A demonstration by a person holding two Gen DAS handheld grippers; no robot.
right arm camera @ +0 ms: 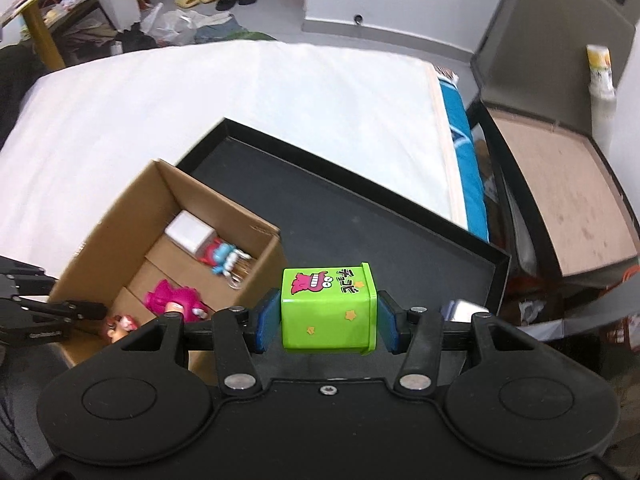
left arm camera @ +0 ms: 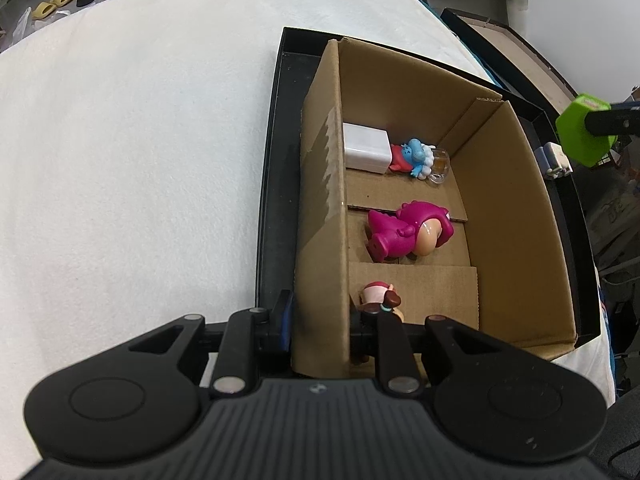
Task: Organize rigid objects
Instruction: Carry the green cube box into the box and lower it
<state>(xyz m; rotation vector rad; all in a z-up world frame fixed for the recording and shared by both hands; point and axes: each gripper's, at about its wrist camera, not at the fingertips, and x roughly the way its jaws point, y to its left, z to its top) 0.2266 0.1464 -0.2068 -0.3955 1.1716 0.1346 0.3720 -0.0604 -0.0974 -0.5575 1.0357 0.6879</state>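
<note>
Green tin box (right arm camera: pixel 329 307) sits centre frame in the right wrist view, clamped between the blue pads (right arm camera: pixel 267 322) of the right gripper (right arm camera: pixel 328 322), held in the air above the black tray (right arm camera: pixel 400 216). Cartoon face is up, long axis roughly along the fingers. Cardboard box (right arm camera: pixel 256 227) lies lower left of the tin, just beside it, open top; probably the drop target. Inside: white block (left arm camera: pixel 366 147) at the far end, blue figurine (left arm camera: pixel 416 156) touching it, magenta dinosaur toy (left arm camera: pixel 404 234) mid-box, small doll (left arm camera: pixel 380 300) nearest. Free floor on the box's right half. Left gripper (left arm camera: pixel 320 328) straddles the box's near left wall, jaws fairly wide, apparently steadying it; contact unclear. Near cardboard wall stands between tin and box floor, needs clearing. Silver item (right arm camera: pixel 464 309) on the tray, right of the tin.
</note>
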